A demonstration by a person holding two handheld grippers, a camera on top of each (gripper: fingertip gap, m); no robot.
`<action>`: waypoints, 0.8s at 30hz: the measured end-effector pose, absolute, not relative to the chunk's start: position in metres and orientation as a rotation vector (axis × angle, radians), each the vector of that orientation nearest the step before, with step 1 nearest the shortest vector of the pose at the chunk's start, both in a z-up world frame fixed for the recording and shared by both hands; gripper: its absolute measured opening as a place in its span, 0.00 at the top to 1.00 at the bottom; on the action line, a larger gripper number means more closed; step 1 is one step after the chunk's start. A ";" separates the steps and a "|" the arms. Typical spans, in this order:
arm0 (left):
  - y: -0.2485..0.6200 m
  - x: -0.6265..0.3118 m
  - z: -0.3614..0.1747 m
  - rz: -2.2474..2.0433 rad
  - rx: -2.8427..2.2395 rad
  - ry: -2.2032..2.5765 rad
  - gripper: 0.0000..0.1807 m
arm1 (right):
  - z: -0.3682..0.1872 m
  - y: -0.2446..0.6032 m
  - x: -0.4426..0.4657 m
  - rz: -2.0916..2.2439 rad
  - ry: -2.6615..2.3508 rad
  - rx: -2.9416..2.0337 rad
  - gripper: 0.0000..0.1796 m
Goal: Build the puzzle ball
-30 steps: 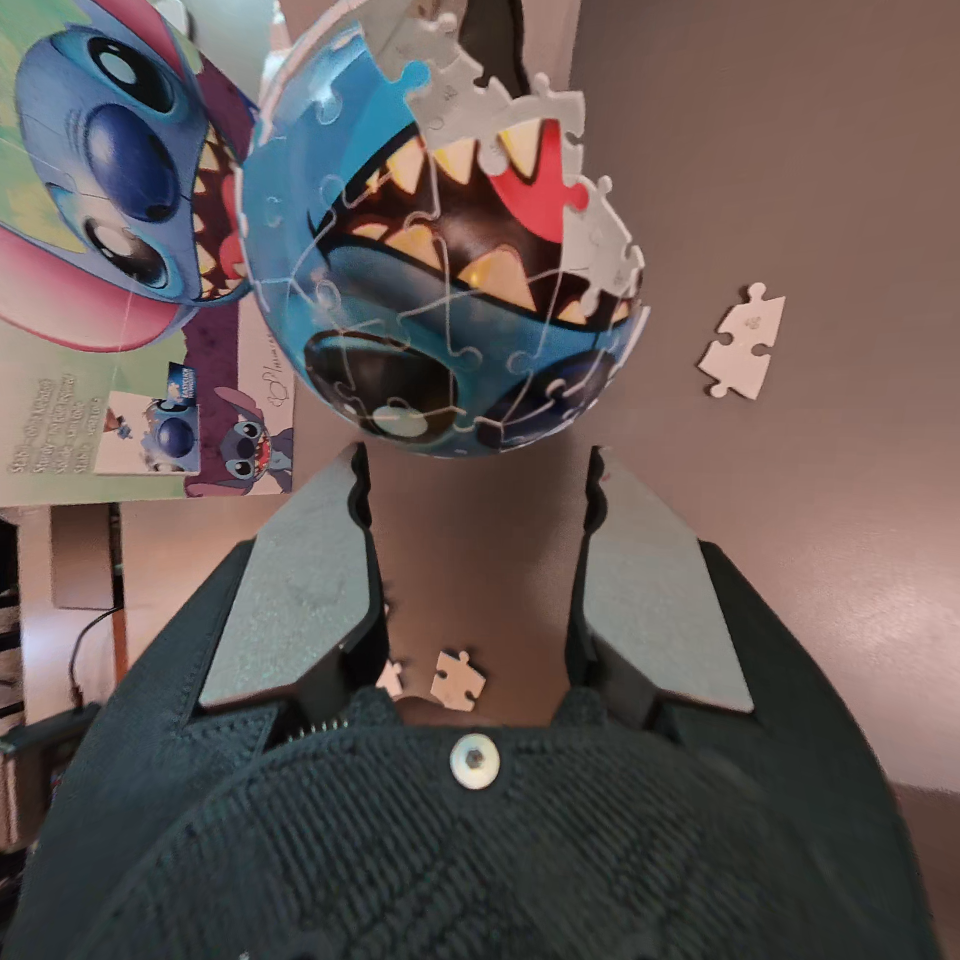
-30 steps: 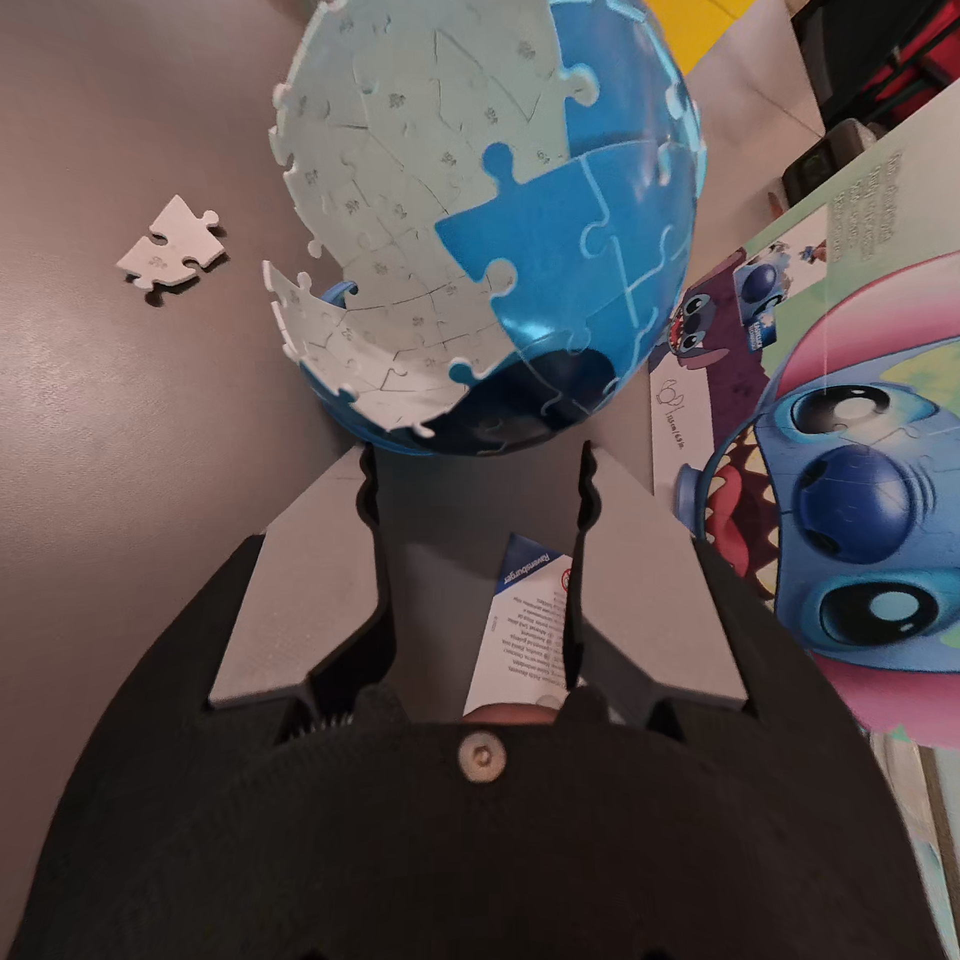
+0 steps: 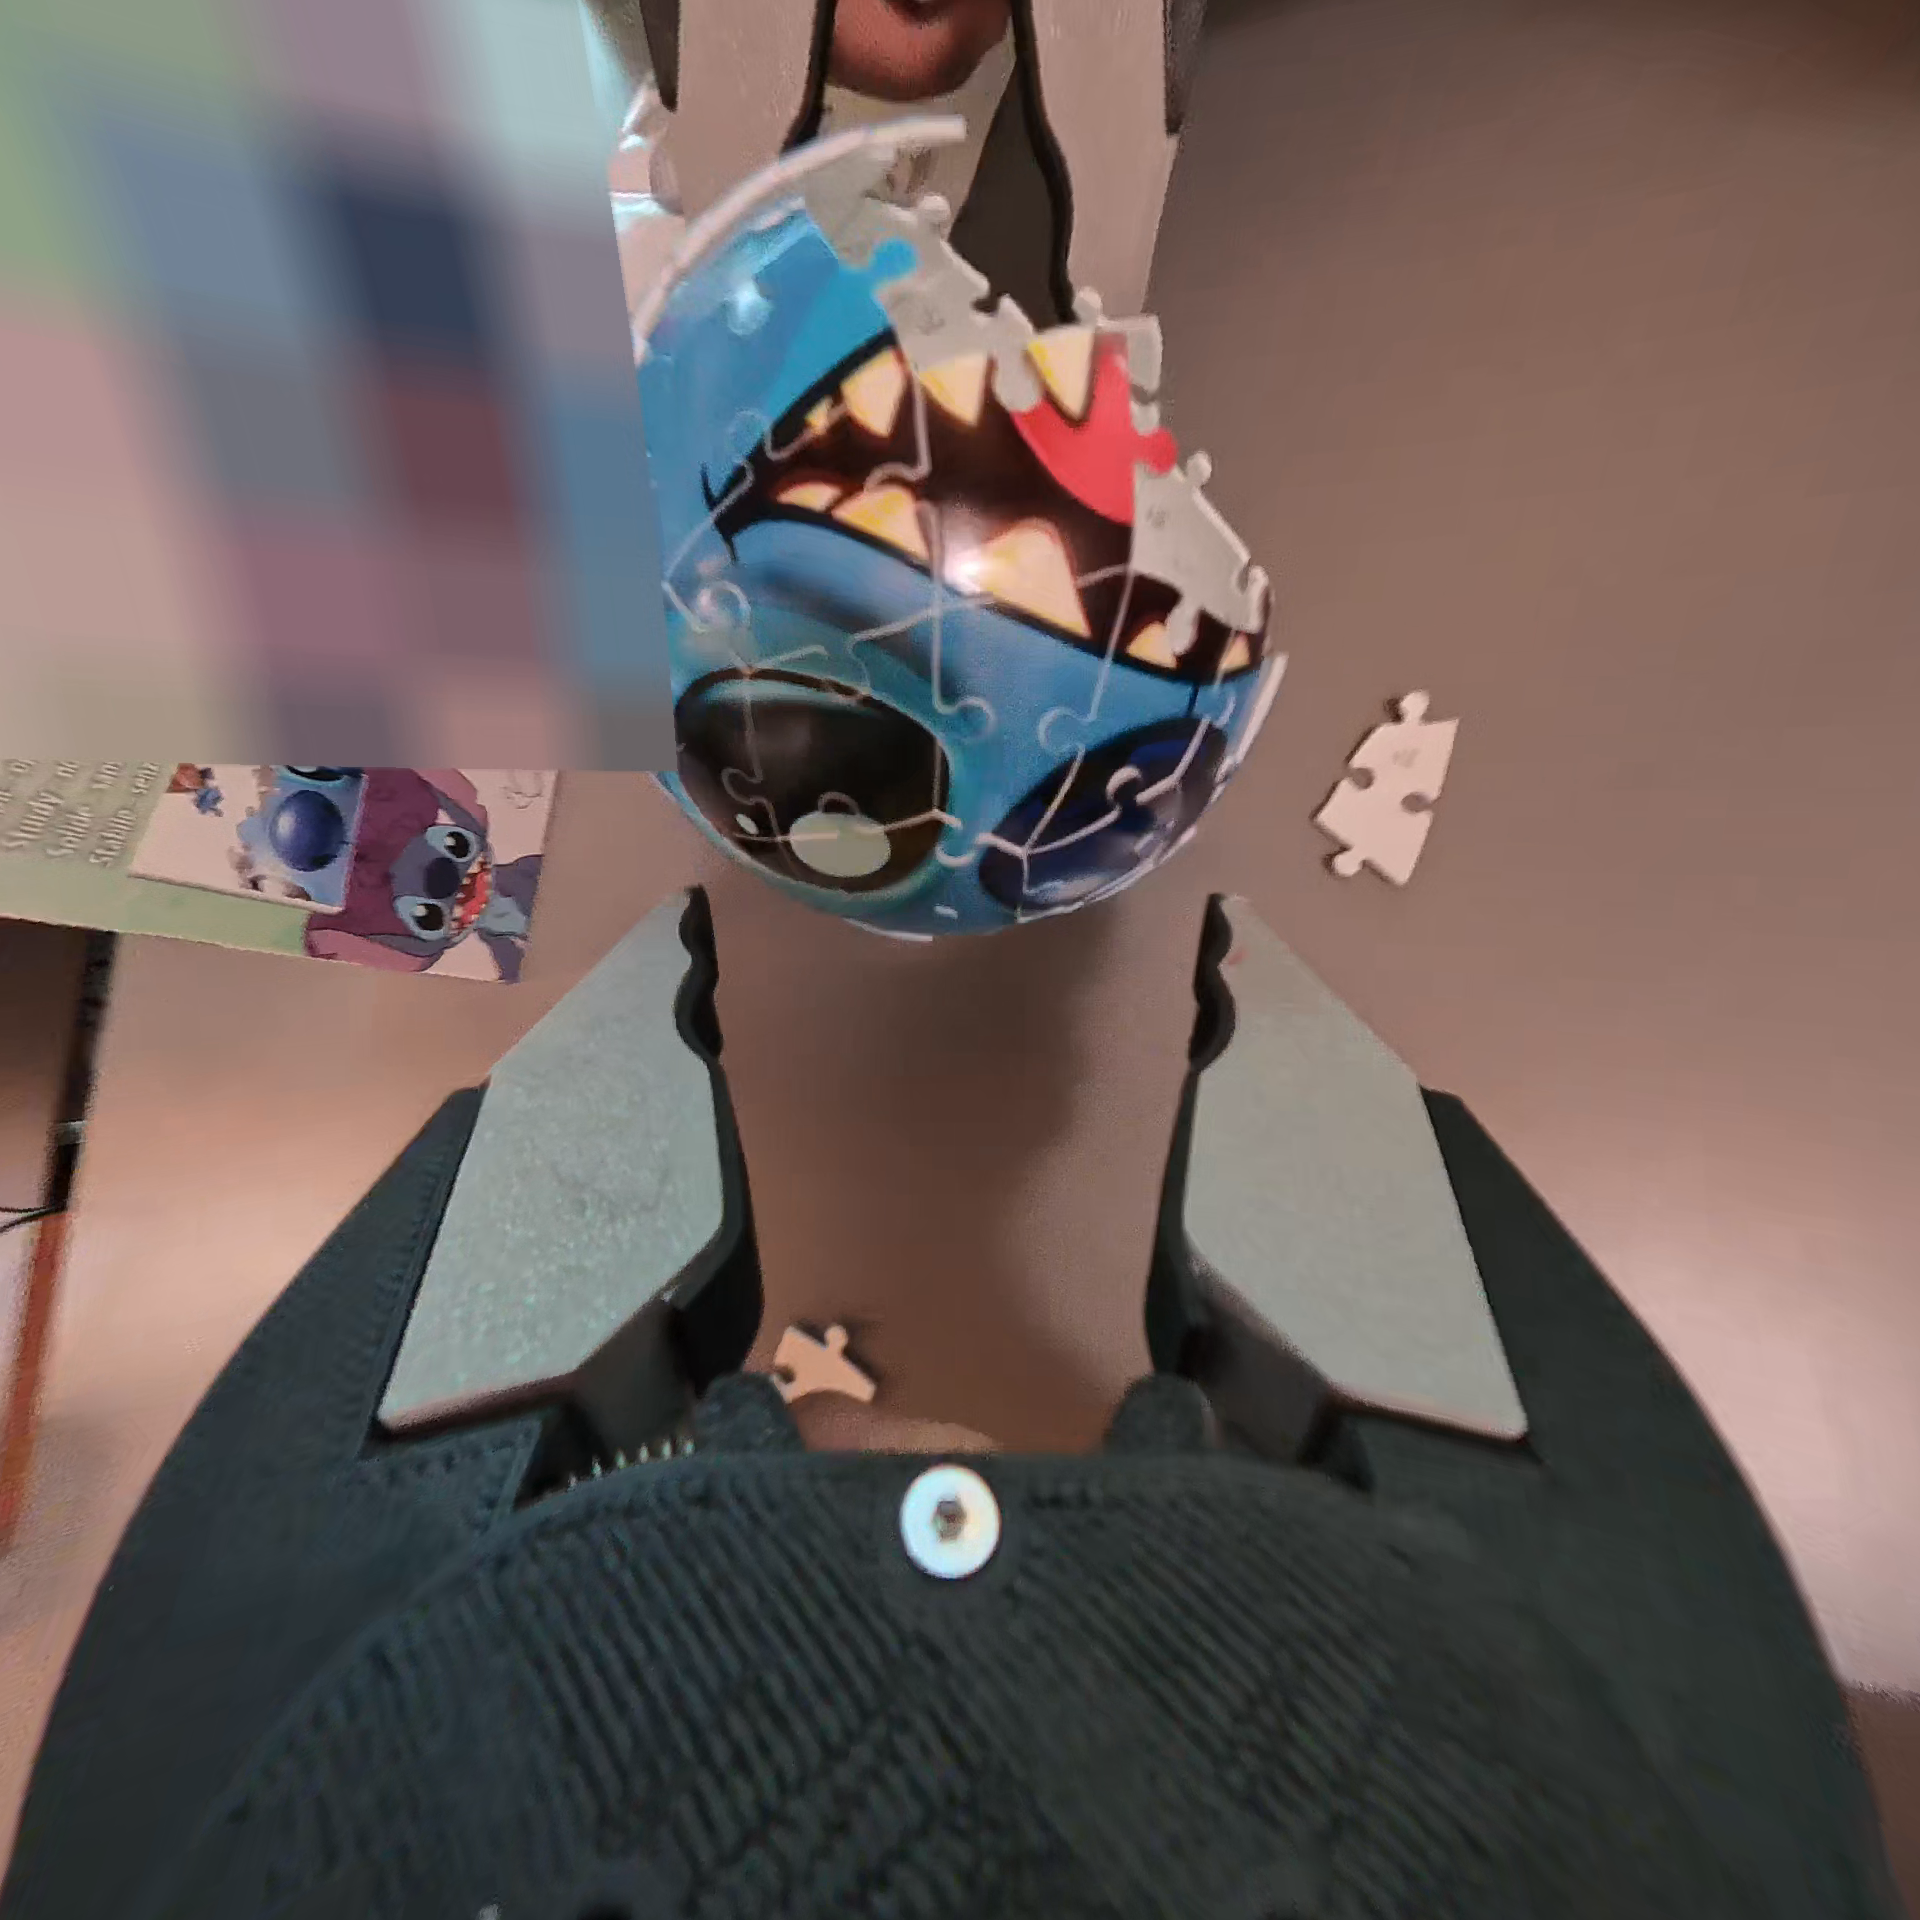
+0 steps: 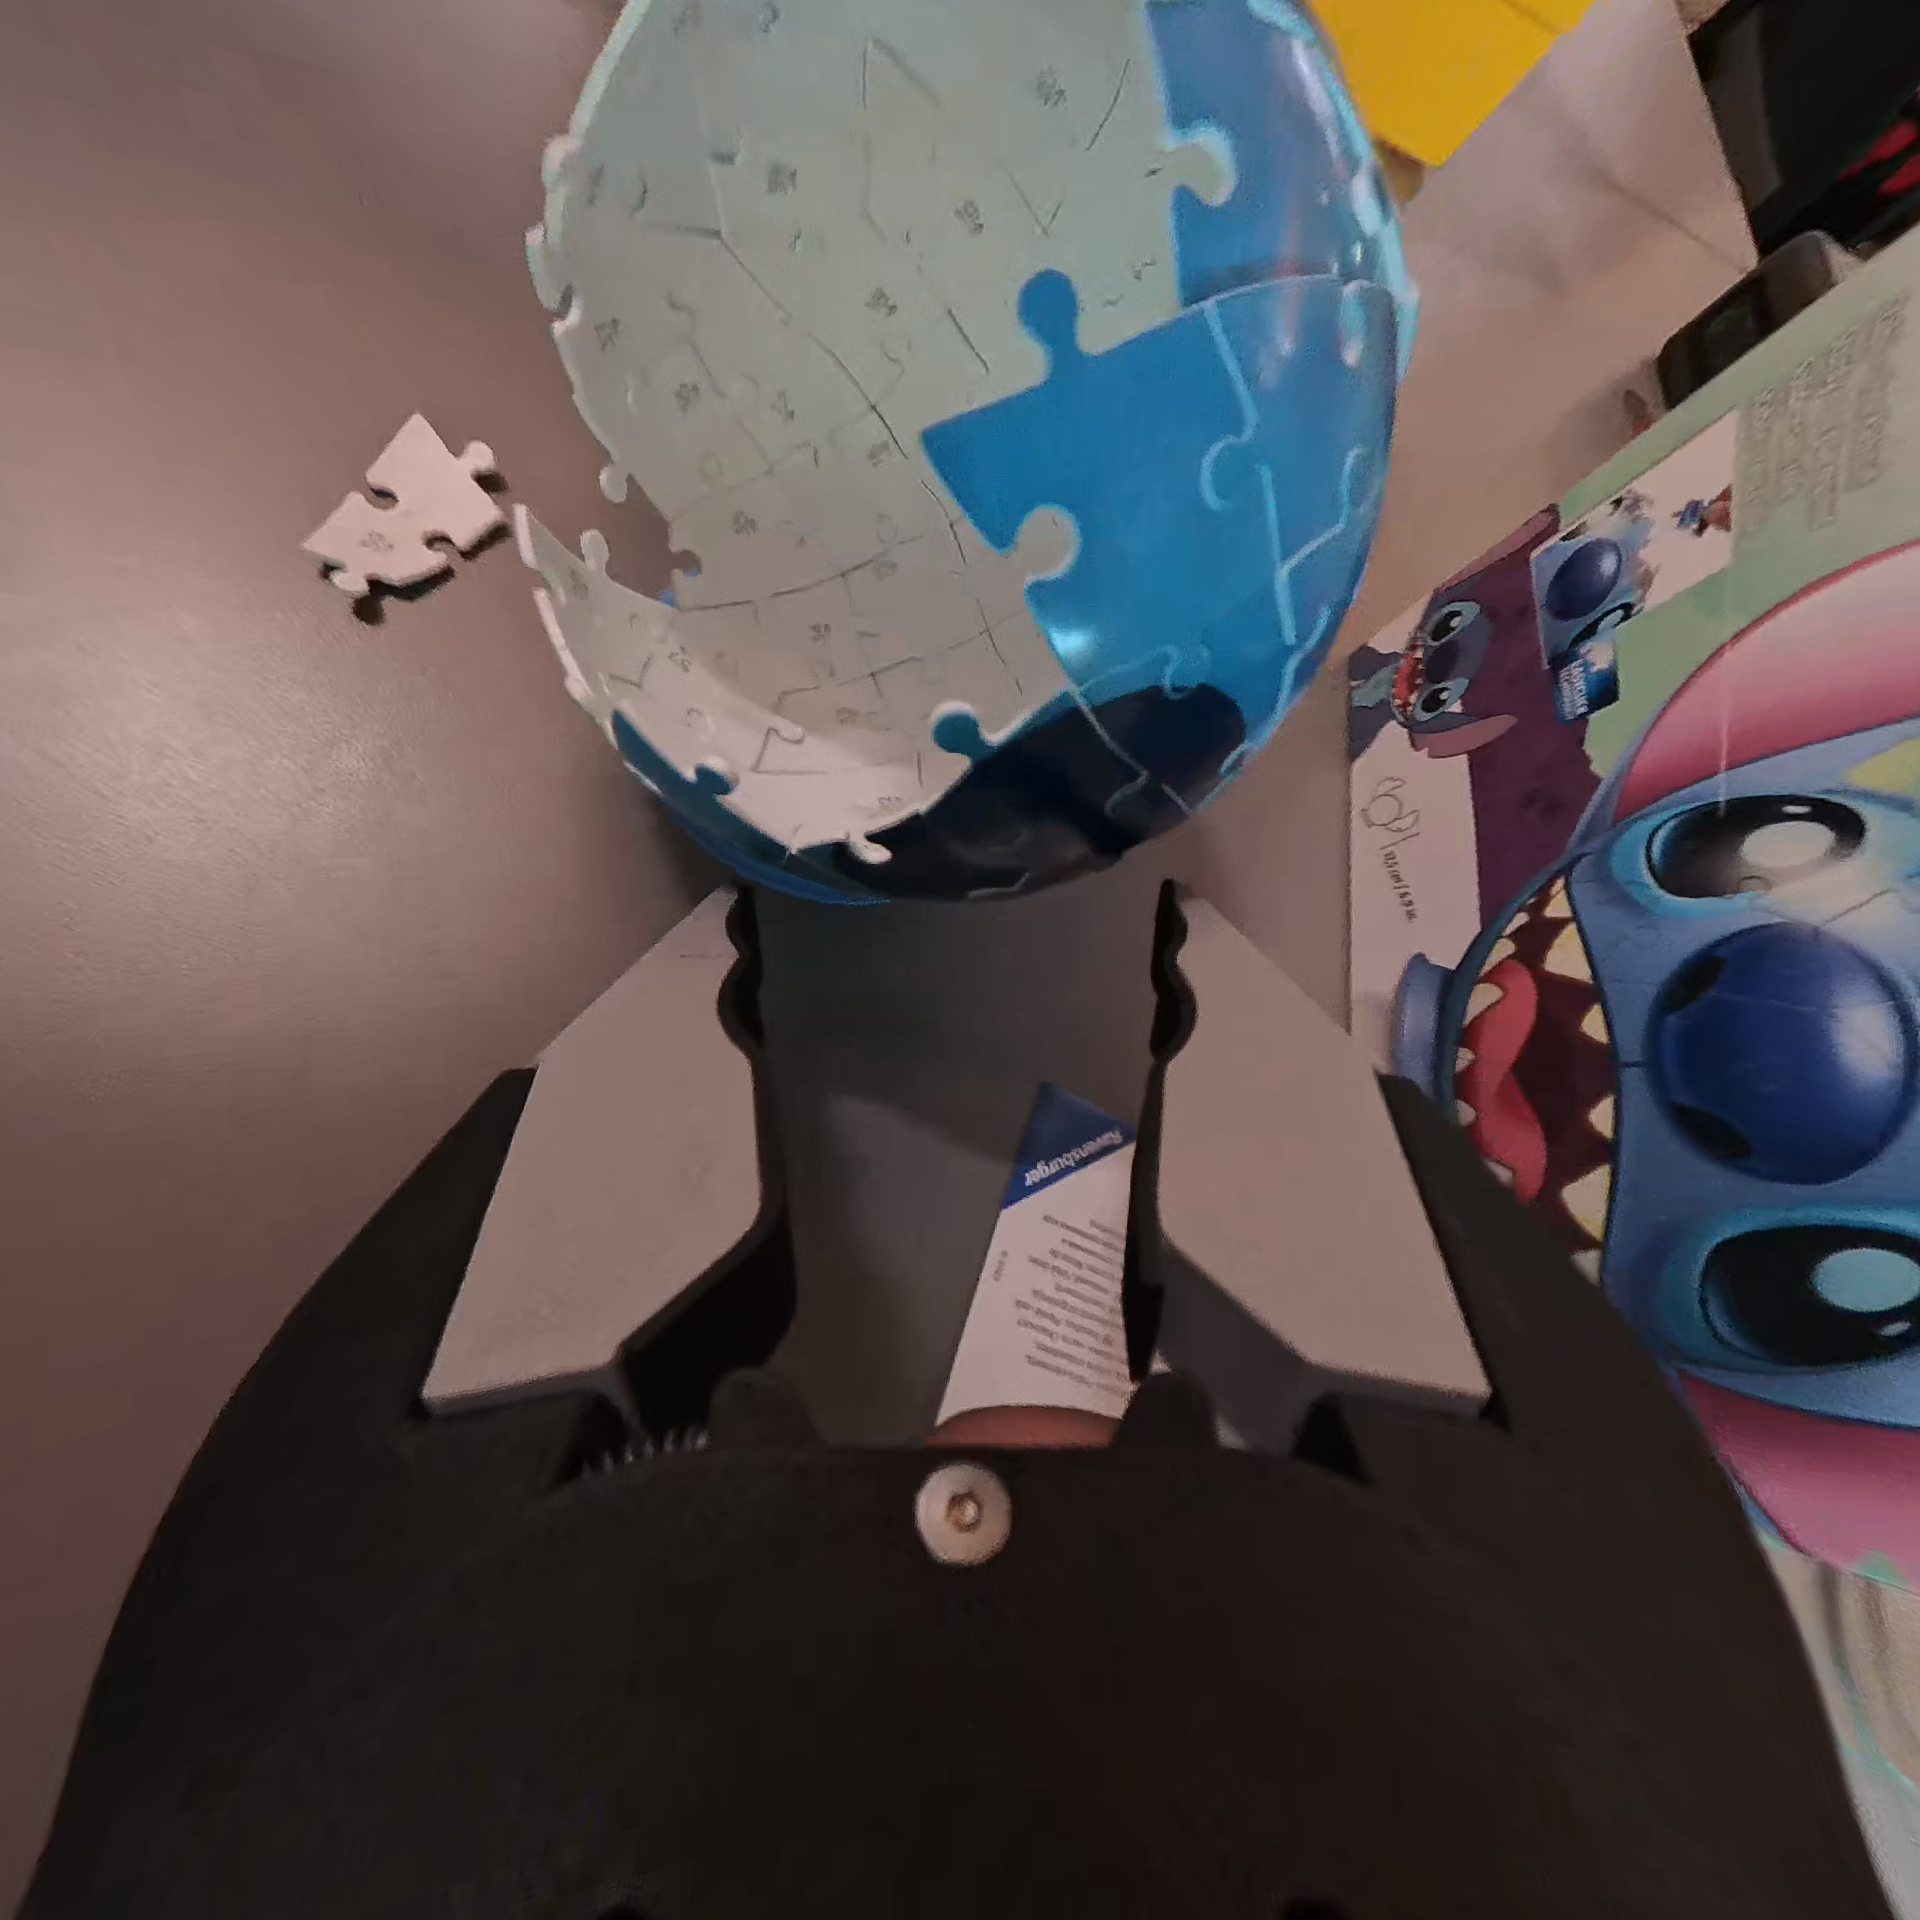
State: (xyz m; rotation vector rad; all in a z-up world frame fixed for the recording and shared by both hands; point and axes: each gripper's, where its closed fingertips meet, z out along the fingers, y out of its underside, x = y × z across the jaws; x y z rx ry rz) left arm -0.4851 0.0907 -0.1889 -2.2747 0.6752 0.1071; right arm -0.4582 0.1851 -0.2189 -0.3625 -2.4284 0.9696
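Blue puzzle ball [image 3: 935, 623] sits half-built on the desk [image 3: 1558, 312]. Both the left hand-held gripper [image 3: 951, 935] and right hand-held gripper [image 4: 951, 914] are spread wide, holding nothing, likely to steady it.

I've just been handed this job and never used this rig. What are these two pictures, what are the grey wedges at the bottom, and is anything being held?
Each picture comes from a camera mounted on a hand-held gripper, looking forward along its two grey fingers. One is the left gripper, the other the right gripper. Both stand open and hold nothing.

They face the half-built puzzle ball from opposite sides. The left view shows its printed face, the right view its open shell.

On the brown table lie a loose pale piece beside the ball, a smaller piece near the left gripper, the puzzle box and a leaflet.
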 end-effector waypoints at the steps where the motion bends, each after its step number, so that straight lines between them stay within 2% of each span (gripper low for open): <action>1: 0.091 -0.484 -0.189 0.060 -2.285 0.651 0.50 | -0.217 0.184 -0.457 1.006 -2.441 -0.374 0.59; 5: 0.093 -0.486 -0.197 0.005 -2.341 0.636 0.48 | -0.216 0.178 -0.455 1.126 -2.493 -0.406 0.58; 12: 0.100 -0.479 -0.203 -0.015 -2.375 0.671 0.44 | -0.233 0.172 -0.459 1.082 -2.563 -0.371 0.56; 16: 0.102 -0.486 -0.203 0.061 -2.368 0.657 0.49 | -0.230 0.173 -0.461 1.059 -2.531 -0.354 0.57; 24: 0.104 -0.499 -0.204 0.351 -2.303 0.696 0.49 | -0.213 0.178 -0.470 0.954 -2.386 -0.293 0.56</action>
